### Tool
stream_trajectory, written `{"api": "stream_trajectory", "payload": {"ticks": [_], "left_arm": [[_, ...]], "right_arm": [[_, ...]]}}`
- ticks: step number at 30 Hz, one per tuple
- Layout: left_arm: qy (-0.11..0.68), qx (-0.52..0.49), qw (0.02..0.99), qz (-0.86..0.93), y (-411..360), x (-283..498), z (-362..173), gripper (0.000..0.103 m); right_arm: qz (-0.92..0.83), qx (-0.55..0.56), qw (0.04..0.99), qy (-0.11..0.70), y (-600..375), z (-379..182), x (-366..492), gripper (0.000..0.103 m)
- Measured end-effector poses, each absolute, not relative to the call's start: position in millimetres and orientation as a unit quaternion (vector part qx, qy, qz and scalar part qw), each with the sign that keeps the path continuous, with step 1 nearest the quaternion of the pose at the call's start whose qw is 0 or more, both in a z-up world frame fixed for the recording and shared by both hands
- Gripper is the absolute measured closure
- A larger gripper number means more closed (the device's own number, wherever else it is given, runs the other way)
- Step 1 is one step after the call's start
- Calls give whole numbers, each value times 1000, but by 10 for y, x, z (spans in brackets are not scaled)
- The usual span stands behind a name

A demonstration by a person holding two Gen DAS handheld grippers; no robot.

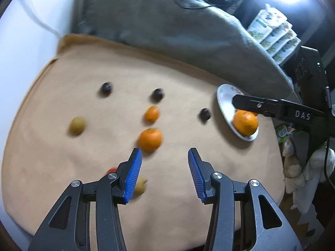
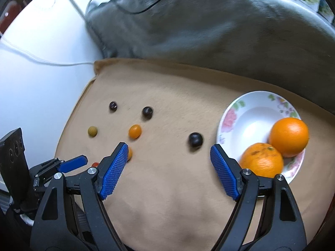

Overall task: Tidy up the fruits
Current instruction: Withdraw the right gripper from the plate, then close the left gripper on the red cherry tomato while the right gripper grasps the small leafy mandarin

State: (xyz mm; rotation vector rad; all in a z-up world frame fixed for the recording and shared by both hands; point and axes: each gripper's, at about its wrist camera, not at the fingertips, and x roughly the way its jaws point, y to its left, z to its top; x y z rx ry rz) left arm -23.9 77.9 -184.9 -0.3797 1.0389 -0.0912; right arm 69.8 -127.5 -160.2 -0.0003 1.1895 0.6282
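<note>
- The left gripper [image 1: 165,154] has its blue pads apart with nothing between them; it holds no fruit and hangs above the tan cloth [image 1: 178,188].
- Just ahead of its left pad lies an orange [image 1: 150,139], not touching the pad as far as the blur allows to see.
- A smaller orange fruit [image 1: 152,114] is further ahead, and beyond it two dark round fruits [image 1: 106,88] [image 1: 157,94].
- A greenish-yellow fruit [image 1: 77,125] lies ahead and to the left of this gripper.
- Another pale fruit [image 1: 140,186] and a small red one [image 1: 111,169] are partly hidden behind its left finger.
- The right gripper [image 2: 168,151] is wide open and empty, also over the cloth.
- A third dark fruit [image 2: 195,139] lies just ahead of the gap between its pads, nearer to the right one.
- The flowered white plate [image 2: 251,113] is ahead and to the right of this gripper.
- In the plate lie two big oranges [image 2: 261,160] [image 2: 289,137], touching one another; the nearer one is just beside the right pad.
- A grey cushion [image 2: 209,25] lies beyond the cloth, far ahead of both grippers.
</note>
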Motion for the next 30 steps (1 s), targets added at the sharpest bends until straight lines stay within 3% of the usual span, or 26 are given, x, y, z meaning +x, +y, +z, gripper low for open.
{"api": "stream_trajectory", "payload": {"ticks": [12, 22, 30], "left_arm": [[513, -178, 840, 7, 1092, -606, -2037, 58], [529, -269, 805, 7, 1239, -607, -2198, 61], [533, -281, 799, 5, 1184, -528, -2207, 61]], "right_arm": [[321, -15, 767, 555, -901, -1710, 490, 20], [332, -3, 750, 573, -715, -1859, 495, 20], [345, 4, 727, 594, -576, -1974, 531, 20]]}}
